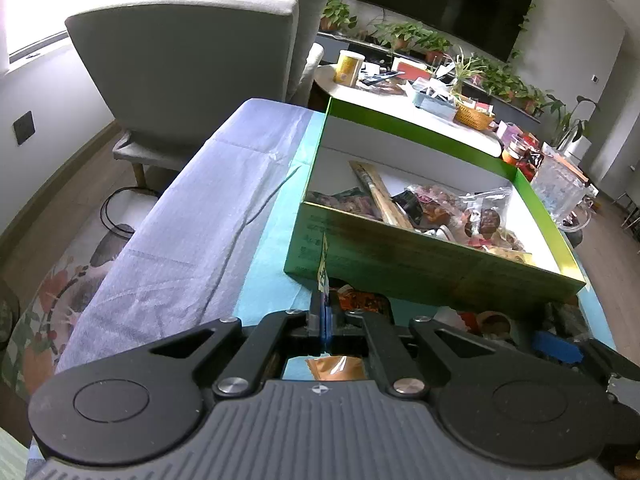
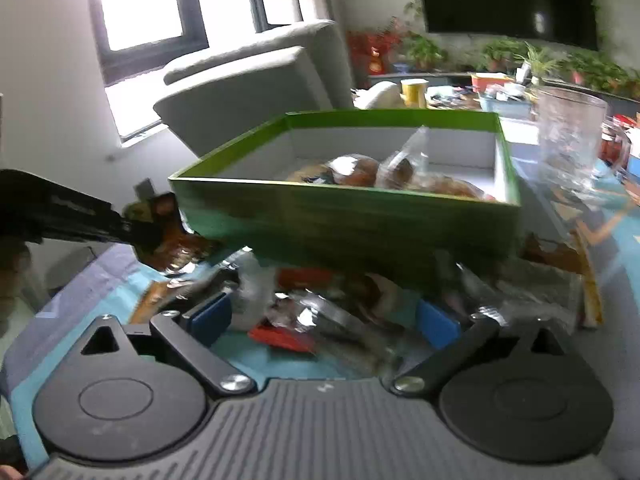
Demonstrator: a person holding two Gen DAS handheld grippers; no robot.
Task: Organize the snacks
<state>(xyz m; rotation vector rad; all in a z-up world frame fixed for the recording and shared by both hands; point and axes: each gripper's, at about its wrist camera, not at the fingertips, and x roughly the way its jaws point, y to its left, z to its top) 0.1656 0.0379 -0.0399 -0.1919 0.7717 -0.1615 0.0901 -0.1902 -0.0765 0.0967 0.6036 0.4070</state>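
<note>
The left claw (image 1: pixel 323 312) is clenched on a thin packet (image 1: pixel 323 268), edge-on and standing up at 12 o'clock from its tips. The right claw (image 2: pixel 324 320) is spread wide, its blue pads (image 2: pixel 210 316) flanking a blurred heap of shiny wrappers (image 2: pixel 316 312) on the teal desk (image 1: pixel 268 240). Beyond at 12 o'clock sits the green box (image 2: pixel 348 220), white inside, holding bagged snacks (image 1: pixel 460 212). At 10 o'clock is a grey chair (image 1: pixel 192 64).

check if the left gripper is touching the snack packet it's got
Touching. The left wrist view shows the left gripper with its blue pads closed flat on the snack packet, whose thin edge sticks up between them.
</note>
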